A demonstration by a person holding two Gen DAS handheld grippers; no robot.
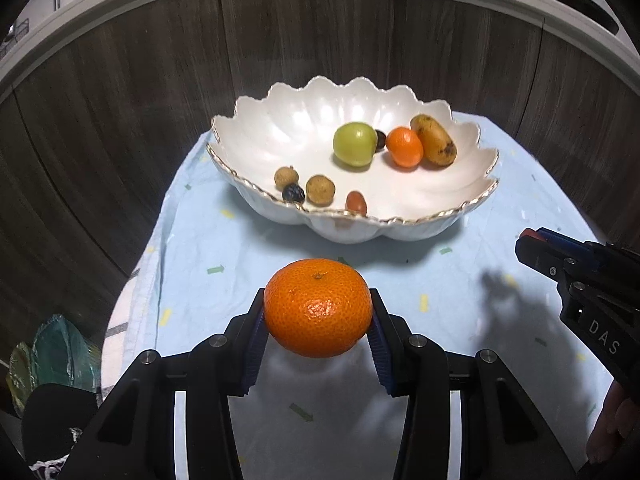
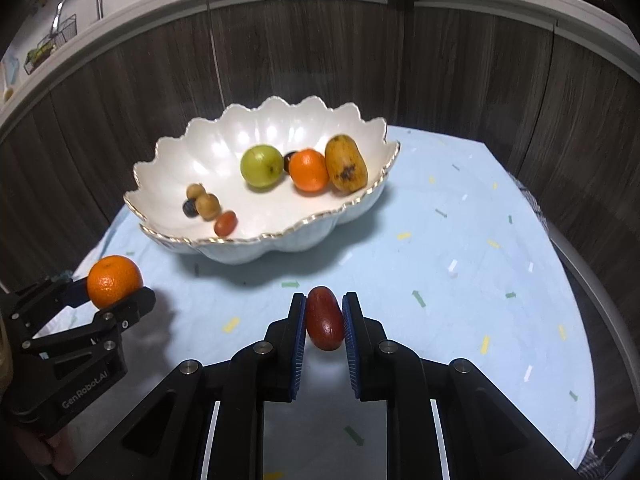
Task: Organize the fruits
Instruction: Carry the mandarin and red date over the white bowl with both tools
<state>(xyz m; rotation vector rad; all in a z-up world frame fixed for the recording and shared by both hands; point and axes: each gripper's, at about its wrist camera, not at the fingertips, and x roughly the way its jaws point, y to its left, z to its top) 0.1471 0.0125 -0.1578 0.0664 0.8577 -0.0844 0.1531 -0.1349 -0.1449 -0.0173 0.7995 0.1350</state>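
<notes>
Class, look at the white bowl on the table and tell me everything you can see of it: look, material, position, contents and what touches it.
The white bowl is wide and shallow, shaped like a shell, with a scalloped rim edged in gold and a glossy, pearly inside that looks ceramic. It stands upright on the light blue cloth, past both grippers, touched by neither. Inside lie a green fruit, a small orange, a spotted yellow fruit and several smaller fruits near the front rim.

Black left gripper (image 1: pixel 318 320), blue ribbed pads, silver screws, white "GenRobot.AI" lettering
</notes>
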